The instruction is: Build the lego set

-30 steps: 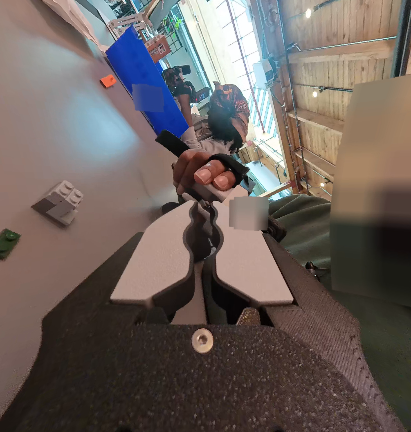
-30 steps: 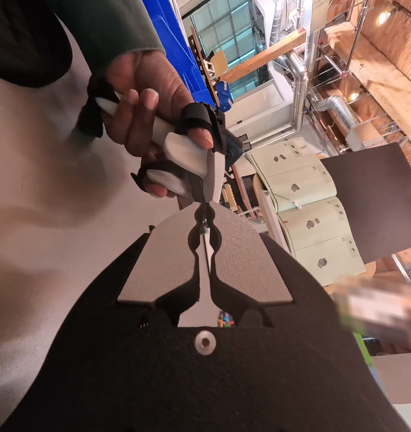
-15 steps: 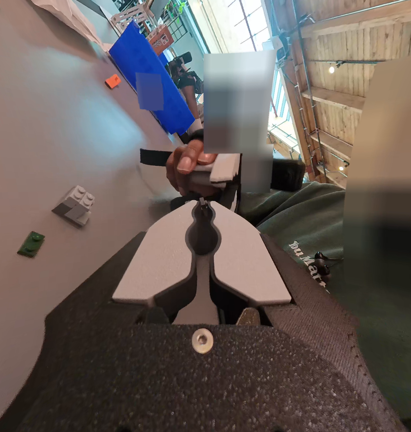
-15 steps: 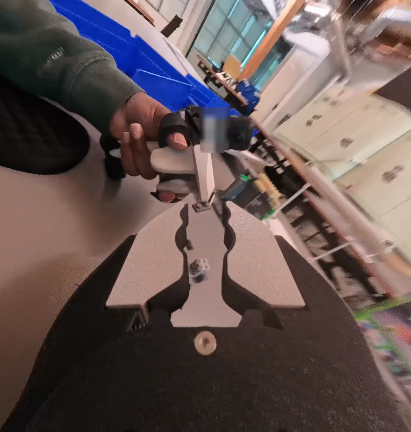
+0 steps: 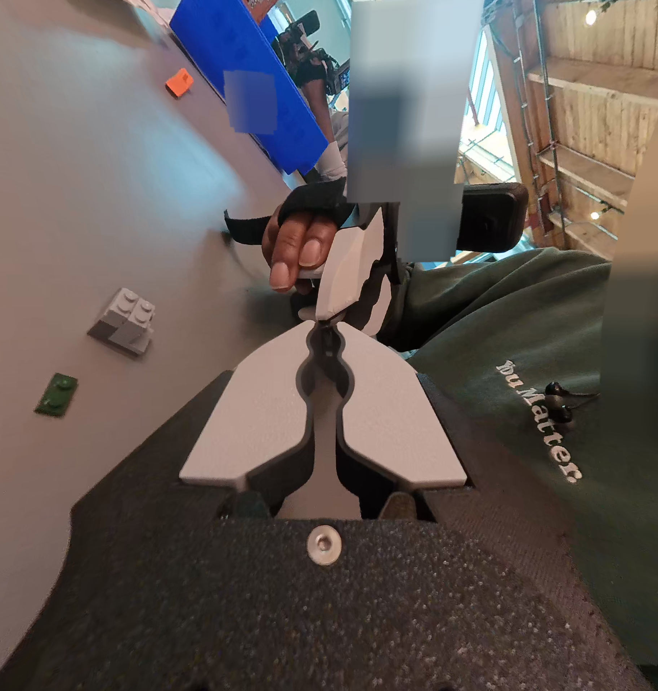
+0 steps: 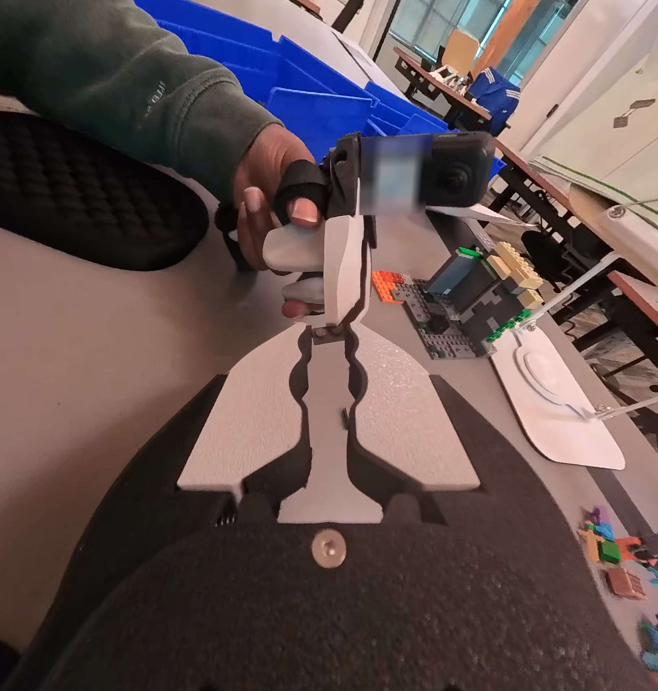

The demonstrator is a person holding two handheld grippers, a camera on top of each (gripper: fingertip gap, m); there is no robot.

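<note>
dark grey plate (image 6: 326,335) | green plate (image 5: 56,394) | orange piece (image 5: 179,82)

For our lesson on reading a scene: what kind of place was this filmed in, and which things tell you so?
Probably a shared workshop or lab, not a home. Exposed timber ceiling with pipes, blue storage bins beside the grey table, further work tables behind, and a half-built Lego model point to that.

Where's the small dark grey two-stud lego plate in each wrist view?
Left wrist view: the small dark grey two-stud lego plate sits at centre, edge-on, pinched at the left gripper tips.
Right wrist view: it sits at centre, studs showing, spanning the right gripper tips.
Shared landmark: the blue plastic bins, along the table's far edge in both.
</note>
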